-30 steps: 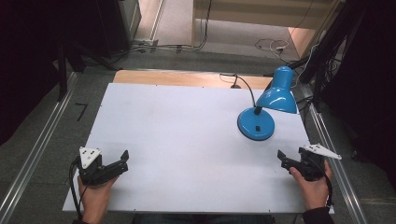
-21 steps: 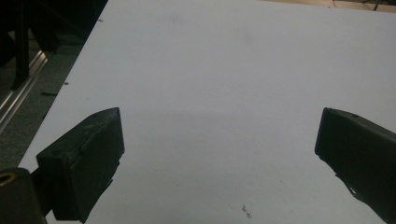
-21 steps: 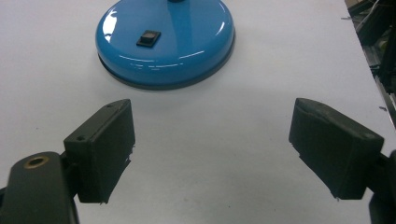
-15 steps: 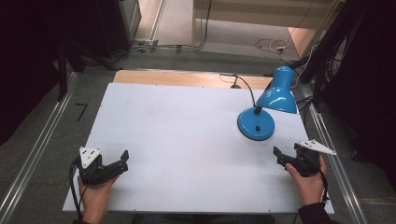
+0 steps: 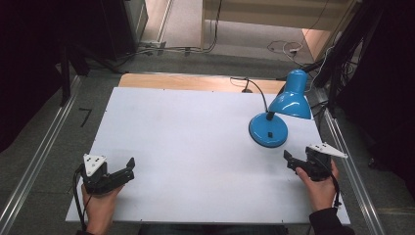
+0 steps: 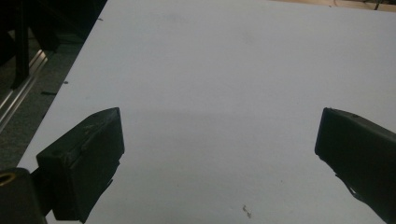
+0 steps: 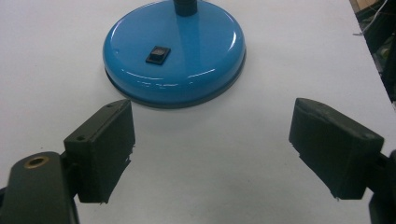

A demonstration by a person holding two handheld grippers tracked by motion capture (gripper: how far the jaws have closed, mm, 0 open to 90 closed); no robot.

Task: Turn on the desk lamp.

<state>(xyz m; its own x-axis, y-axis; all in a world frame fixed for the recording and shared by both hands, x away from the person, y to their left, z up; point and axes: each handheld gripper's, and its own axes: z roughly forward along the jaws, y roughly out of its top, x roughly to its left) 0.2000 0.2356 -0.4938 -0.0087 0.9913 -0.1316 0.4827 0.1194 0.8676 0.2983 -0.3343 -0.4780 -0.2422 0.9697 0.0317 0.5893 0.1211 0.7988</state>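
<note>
A blue desk lamp stands at the right of the white table [image 5: 195, 132], its round base [image 5: 267, 129] flat on the board and its shade [image 5: 291, 100] bent over to the right. In the right gripper view the base [image 7: 175, 51] lies just ahead of the jaws, with a small black switch [image 7: 157, 54] on top. My right gripper [image 5: 289, 159] is open, a short way in front of the base, holding nothing. My left gripper [image 5: 128, 171] is open near the front left corner, over bare white table [image 6: 219, 84].
The lamp's black cord [image 5: 244, 82] runs off the back edge onto a wooden strip [image 5: 186, 81]. Metal rails [image 5: 39, 161] flank the table on both sides. Cables lie on the floor behind. The table's right edge [image 7: 369, 60] is close to the right gripper.
My right gripper has moved left and forward toward the lamp base. The left gripper has stayed where it was.
</note>
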